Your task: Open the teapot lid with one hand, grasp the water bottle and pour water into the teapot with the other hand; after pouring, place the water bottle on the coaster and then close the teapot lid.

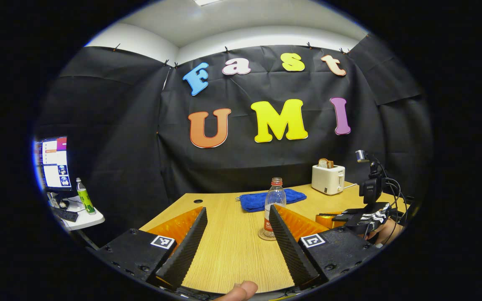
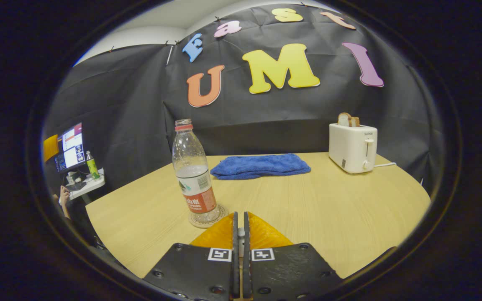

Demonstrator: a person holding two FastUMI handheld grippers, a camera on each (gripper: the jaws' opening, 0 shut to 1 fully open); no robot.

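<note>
A clear water bottle (image 1: 275,200) with a red label and a little water stands upright on a round coaster (image 1: 262,235) in mid-table. My left gripper (image 1: 237,208) is open wide over the near table, and its right finger hides the bottle's lower side. In the right gripper view the same bottle (image 2: 193,175) stands on the coaster (image 2: 220,214), just ahead and left of my right gripper (image 2: 241,214). That gripper's fingers are pressed nearly together, with nothing seen held. It also shows at the table's right (image 1: 324,218), held by a hand.
A folded blue towel (image 2: 261,165) lies at the back of the wooden table (image 2: 329,209). A white toaster (image 2: 353,146) with bread stands back right. Off the left edge are a monitor (image 1: 53,163) and a green bottle (image 1: 84,196) on a side shelf.
</note>
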